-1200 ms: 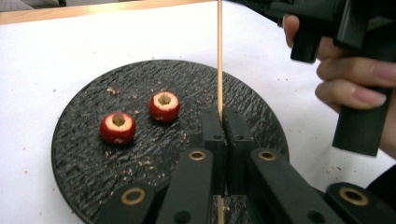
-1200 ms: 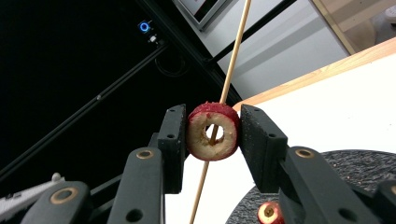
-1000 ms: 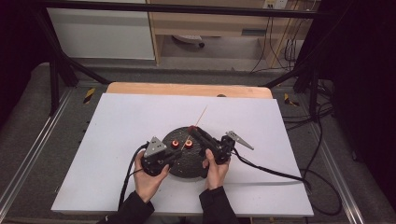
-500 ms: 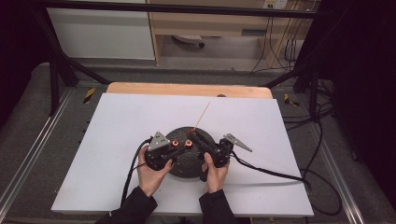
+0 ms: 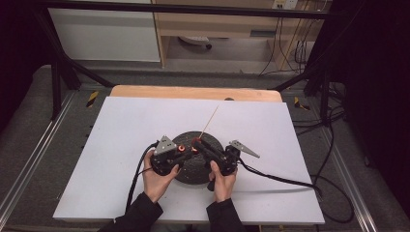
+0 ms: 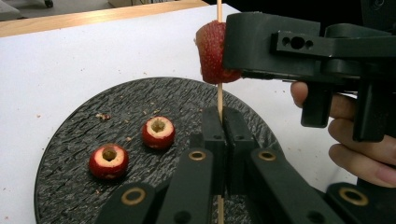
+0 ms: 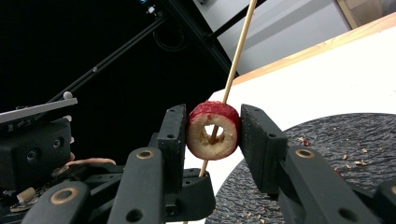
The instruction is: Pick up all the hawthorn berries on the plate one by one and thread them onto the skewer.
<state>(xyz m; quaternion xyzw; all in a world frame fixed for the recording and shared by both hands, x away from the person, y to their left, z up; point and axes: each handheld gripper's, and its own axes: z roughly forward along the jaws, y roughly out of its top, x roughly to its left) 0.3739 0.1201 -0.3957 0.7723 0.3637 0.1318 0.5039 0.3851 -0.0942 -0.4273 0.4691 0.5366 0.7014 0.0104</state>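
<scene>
Left gripper (image 6: 219,135): jaws pressed together on the lower stretch of a thin wooden skewer (image 6: 219,95), gripped between the pads and standing upright above the dark round plate (image 6: 70,140). Right gripper (image 7: 212,135): jaws set narrow, clamped on the flanks of a cored strawberry (image 7: 212,133), one pad on each side, hollow cut face turned toward that gripper's camera. Skewer threaded through the hollow of the fruit, shaft running on past it at a slant toward the far edge of the table (image 5: 121,125). Strawberry seated on the skewer just above the left gripper's closed jaw tips, apart from them, with bare wood between. In the high view, both grippers met over the plate near the front middle of the white tabletop, left gripper (image 5: 180,150) and right gripper (image 5: 200,145) tip to tip, skewer (image 5: 210,121) angled away beyond them. On the plate, two further cored strawberries (image 6: 133,147) lying side by side, hollows upward, left of the left gripper's jaws and well clear of them. Crumbs of fruit scattered across the plate.
</scene>
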